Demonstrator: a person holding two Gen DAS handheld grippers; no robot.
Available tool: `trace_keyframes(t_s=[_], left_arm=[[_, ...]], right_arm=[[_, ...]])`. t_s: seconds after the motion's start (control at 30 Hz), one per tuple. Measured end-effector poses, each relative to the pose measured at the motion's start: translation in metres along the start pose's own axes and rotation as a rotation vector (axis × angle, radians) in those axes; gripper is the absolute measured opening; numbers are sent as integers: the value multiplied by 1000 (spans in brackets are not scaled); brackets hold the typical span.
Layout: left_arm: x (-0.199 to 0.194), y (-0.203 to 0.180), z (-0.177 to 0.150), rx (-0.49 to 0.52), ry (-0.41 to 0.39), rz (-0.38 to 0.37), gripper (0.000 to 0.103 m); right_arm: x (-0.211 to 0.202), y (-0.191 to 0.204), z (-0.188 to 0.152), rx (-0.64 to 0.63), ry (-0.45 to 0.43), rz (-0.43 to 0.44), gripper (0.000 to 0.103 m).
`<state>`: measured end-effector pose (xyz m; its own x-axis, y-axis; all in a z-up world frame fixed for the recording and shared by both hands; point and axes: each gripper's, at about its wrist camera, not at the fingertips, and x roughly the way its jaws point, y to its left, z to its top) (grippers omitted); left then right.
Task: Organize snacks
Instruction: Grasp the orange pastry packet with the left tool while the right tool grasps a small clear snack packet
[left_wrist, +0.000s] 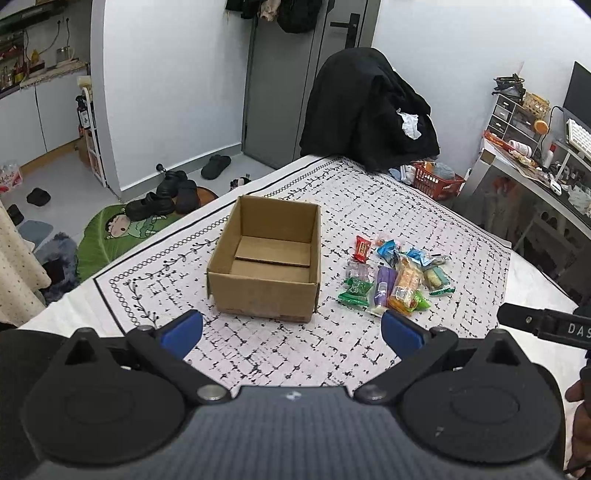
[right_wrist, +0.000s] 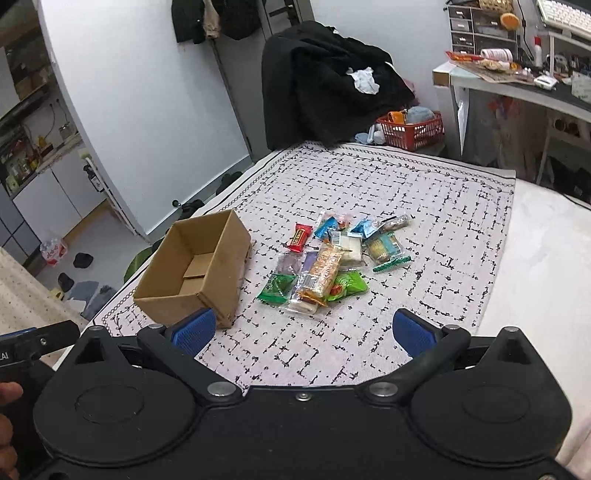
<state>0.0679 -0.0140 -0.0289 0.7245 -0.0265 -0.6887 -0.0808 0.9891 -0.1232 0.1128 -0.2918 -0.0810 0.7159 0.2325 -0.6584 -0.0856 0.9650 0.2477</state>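
An open cardboard box (left_wrist: 266, 291) (right_wrist: 218, 280) stands empty on the patterned cloth. To its right lies a pile of several wrapped snacks (left_wrist: 397, 275) (right_wrist: 332, 258), among them a red bar (left_wrist: 362, 248) (right_wrist: 298, 237), a green packet (left_wrist: 354, 291) (right_wrist: 277, 288) and an orange packet (left_wrist: 404, 284) (right_wrist: 323, 271). My left gripper (left_wrist: 291, 332) hangs open, above and short of the box's near wall. My right gripper (right_wrist: 303, 330) is open too, held back from the pile's near edge. Neither holds anything.
The black-and-white cloth (left_wrist: 295, 354) (right_wrist: 424, 229) covers a bed. Beyond it stand a chair draped in black clothes (left_wrist: 369, 110) (right_wrist: 325, 81), a red basket (left_wrist: 436, 181) (right_wrist: 413, 131) and a cluttered desk (right_wrist: 517, 85). Shoes (left_wrist: 166, 199) sit on the floor at left.
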Motion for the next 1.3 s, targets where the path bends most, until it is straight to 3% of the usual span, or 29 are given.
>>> trace_keyframes(t_s=[0.53,0.93,1.3], left_arm=[[43,-30,8,-20,12,-13,102],[77,-65,13,0,22,-41,96],[122,-91,14,-4,79,-64,72]], right_arm=[[45,-38,12,65,25,-20,103],[80,-60,15,139,40,-19,102],[117,-79,16,237,83,27,74]])
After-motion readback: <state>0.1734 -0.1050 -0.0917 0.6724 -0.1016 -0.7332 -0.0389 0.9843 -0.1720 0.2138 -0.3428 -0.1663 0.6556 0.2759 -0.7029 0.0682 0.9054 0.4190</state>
